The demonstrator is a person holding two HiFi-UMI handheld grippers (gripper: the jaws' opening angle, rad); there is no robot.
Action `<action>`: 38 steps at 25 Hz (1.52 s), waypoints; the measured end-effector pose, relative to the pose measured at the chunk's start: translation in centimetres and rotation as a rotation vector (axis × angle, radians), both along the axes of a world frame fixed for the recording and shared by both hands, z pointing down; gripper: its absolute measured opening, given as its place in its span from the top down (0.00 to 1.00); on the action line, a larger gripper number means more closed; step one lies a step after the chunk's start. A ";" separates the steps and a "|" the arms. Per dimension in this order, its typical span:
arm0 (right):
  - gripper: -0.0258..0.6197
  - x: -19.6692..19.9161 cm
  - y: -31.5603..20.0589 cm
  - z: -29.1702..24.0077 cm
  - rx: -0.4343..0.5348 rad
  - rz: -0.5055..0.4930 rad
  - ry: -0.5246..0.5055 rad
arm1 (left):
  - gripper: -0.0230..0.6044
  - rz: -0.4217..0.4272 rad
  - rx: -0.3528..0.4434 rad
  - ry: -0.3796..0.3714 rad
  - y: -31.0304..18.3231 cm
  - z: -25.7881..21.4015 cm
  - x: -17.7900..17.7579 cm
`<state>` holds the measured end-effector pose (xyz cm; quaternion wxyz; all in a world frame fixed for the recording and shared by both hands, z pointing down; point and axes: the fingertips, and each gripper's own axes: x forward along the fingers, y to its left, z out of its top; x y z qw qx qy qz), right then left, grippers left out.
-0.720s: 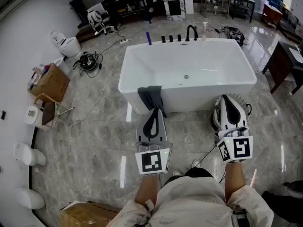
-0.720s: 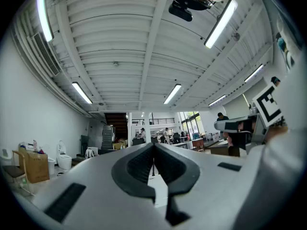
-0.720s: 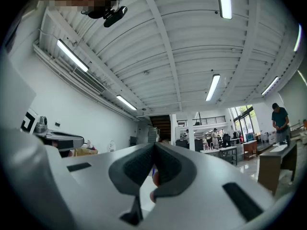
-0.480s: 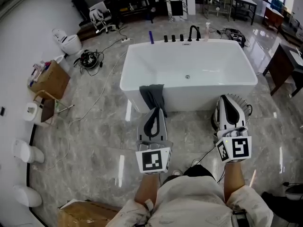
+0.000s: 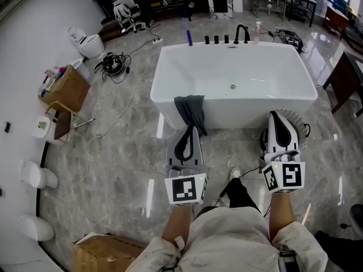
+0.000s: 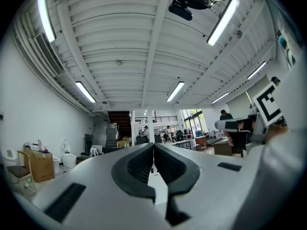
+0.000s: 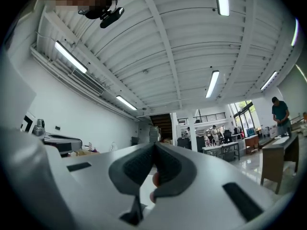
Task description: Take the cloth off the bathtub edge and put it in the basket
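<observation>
The left gripper [image 5: 190, 129] and right gripper [image 5: 276, 115] both had jaws closed on nothing, near the cloth [image 5: 190, 106] draped over the tub [image 5: 241, 115] edge.

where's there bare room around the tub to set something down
Free: the bathtub's near rim right of the cloth, the tub's bare inside, and the floor between its left side and the cable. Crowded: the far rim with its taps, the cardboard box and stool at far left, and the basket by the right gripper.
</observation>
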<state>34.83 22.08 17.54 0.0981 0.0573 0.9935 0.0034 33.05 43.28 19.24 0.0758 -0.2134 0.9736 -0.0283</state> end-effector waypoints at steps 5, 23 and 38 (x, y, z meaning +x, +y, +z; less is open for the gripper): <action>0.98 -3.4 -0.6 1.0 -0.027 -0.016 0.010 | 0.96 -0.023 -0.013 0.017 -0.5 0.5 -2.8; 0.98 -22.2 -9.9 3.8 -0.022 -0.105 0.038 | 0.96 -0.097 -0.028 0.060 -9.5 2.2 -21.3; 0.98 -31.0 -16.8 4.9 -0.063 -0.114 0.061 | 0.96 -0.111 -0.056 0.046 -16.0 1.6 -29.7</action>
